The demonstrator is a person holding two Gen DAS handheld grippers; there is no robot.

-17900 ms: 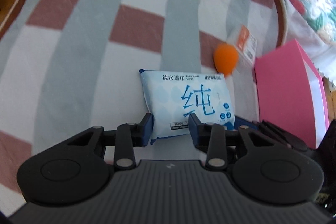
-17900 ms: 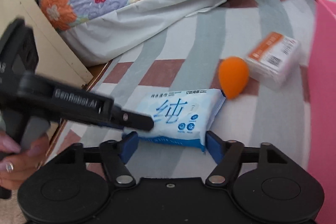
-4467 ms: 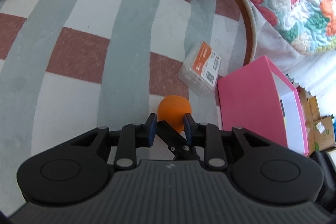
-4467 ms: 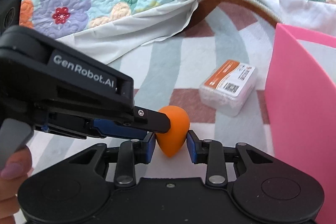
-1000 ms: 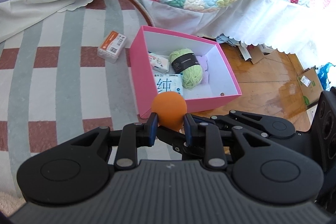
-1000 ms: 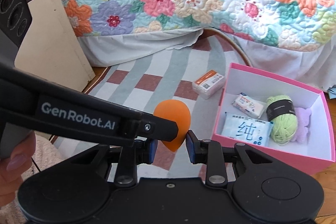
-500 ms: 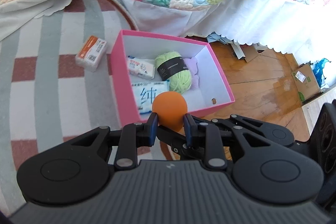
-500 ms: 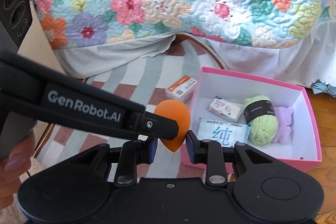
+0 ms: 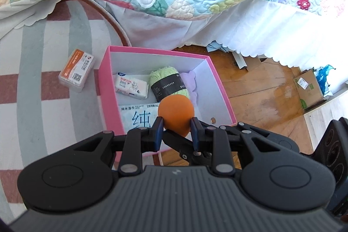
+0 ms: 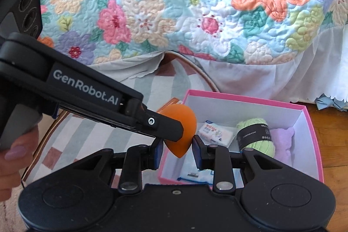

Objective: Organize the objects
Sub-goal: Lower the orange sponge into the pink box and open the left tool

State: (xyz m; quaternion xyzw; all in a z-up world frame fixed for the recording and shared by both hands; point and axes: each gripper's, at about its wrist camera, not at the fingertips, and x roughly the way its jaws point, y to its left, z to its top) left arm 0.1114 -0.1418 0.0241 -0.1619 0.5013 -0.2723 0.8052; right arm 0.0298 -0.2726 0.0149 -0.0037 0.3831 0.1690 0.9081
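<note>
An orange egg-shaped sponge (image 9: 176,112) hangs in the air over the near part of the pink box (image 9: 102,88). My left gripper (image 9: 176,131) is shut on its sides. My right gripper (image 10: 177,149) is shut on the same sponge (image 10: 188,121) from another angle, and a left finger (image 10: 165,125) crosses in front of it. Inside the box (image 10: 239,96) lie a blue wipes pack (image 9: 139,116), a small white tissue pack (image 9: 131,85), a green yarn ball (image 9: 167,84) and a purple soft thing (image 10: 282,140). A clear case with an orange label (image 9: 77,73) lies on the rug, left of the box.
The box stands at the edge of a round striped rug (image 9: 32,101), beside bare wooden floor (image 9: 261,90). A bed with a floral quilt (image 10: 195,3) and white skirt rises behind. A cardboard box (image 9: 308,88) sits at the far right. A hand (image 10: 13,156) holds the left gripper's handle.
Both grippers, still shut on the sponge, have travelled toward the pink box; the box has slid under the sponge and looks larger and nearer.
</note>
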